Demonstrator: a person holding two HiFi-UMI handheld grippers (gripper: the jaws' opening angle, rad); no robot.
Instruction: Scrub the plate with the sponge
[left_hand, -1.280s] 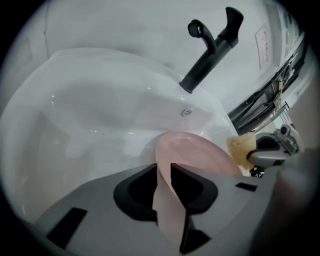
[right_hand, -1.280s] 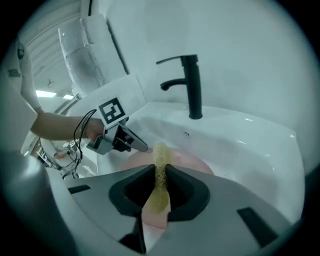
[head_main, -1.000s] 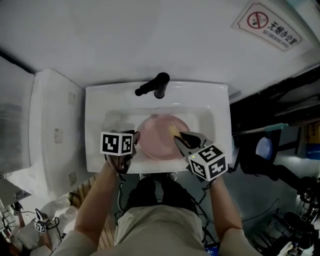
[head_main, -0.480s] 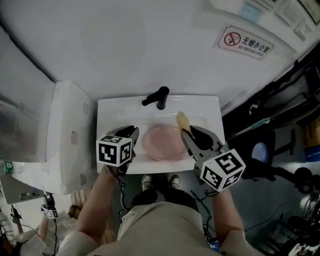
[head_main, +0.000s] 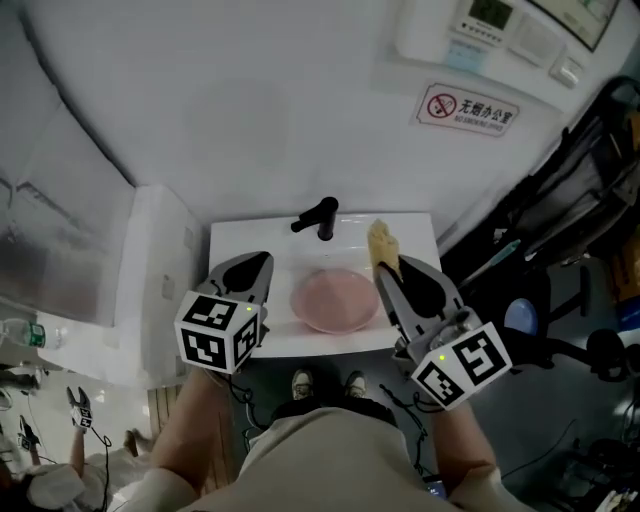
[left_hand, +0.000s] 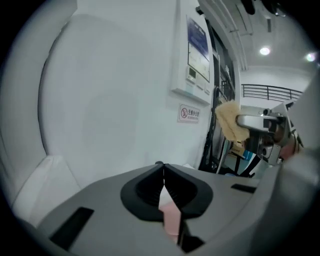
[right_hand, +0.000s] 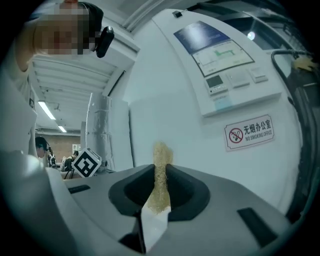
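A pink plate (head_main: 335, 298) lies flat in the basin of the white sink (head_main: 232, 245). Both grippers are held up above the sink's front, clear of the plate. My left gripper (head_main: 260, 260) (left_hand: 163, 167) is over the sink's left side, its jaws shut with nothing between them; a sliver of the pink plate (left_hand: 171, 220) shows below them. My right gripper (head_main: 388, 268) (right_hand: 161, 170) is over the right side, shut on a tan sponge (head_main: 381, 241) (right_hand: 161, 152) that sticks up past its tips. The sponge (left_hand: 229, 121) also shows in the left gripper view.
A black faucet (head_main: 317, 217) stands at the sink's back. A white unit (head_main: 150, 265) adjoins the sink on the left. On the wall hang a no-smoking sign (head_main: 467, 105) and a control panel (head_main: 490, 25). Dark equipment (head_main: 570, 200) crowds the right.
Both grippers have risen away from the plate toward the camera, and the sponge has come off the plate. The left jaws, open beside the plate's left rim before, have shut.
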